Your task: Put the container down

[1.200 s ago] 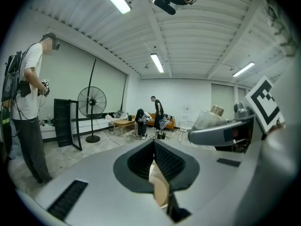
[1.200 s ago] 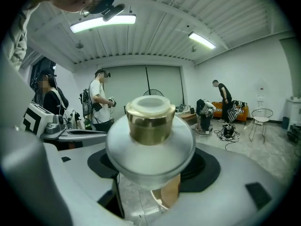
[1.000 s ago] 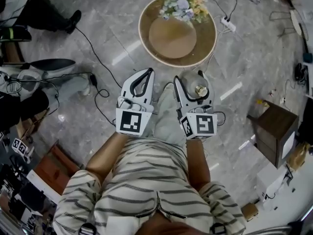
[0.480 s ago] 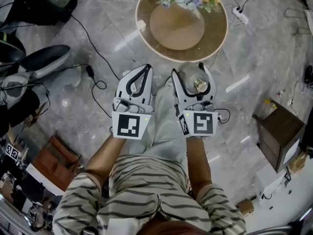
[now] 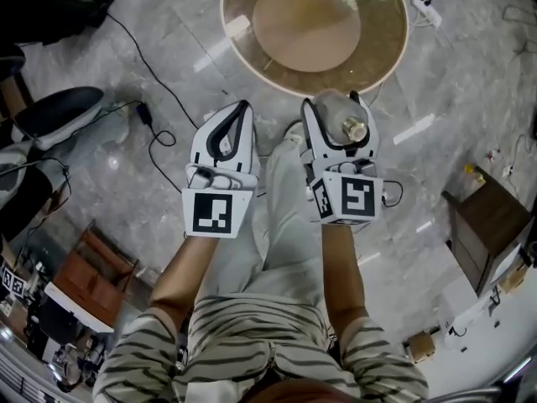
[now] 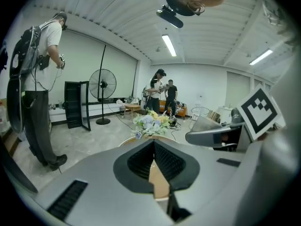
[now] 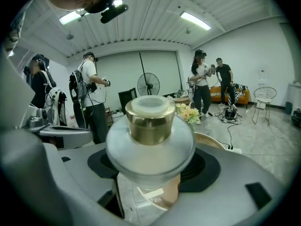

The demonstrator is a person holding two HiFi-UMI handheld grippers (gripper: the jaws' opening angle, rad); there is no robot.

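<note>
Left gripper [image 5: 242, 112]: jaws closed together, nothing between them, short of the round table's [image 5: 306, 32] near rim
Right gripper [image 5: 336, 107]: jaws spread wide, clamped on the container [image 5: 337, 117], at the table's near rim
Container: frosted, gold cap up, between the right jaws, at that rim

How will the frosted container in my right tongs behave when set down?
The frosted round glass container with a gold cap looks smooth and bulbous, so it may slip in the right tongs. Probably fragile glass; its rounded body might roll if tilted.
</note>
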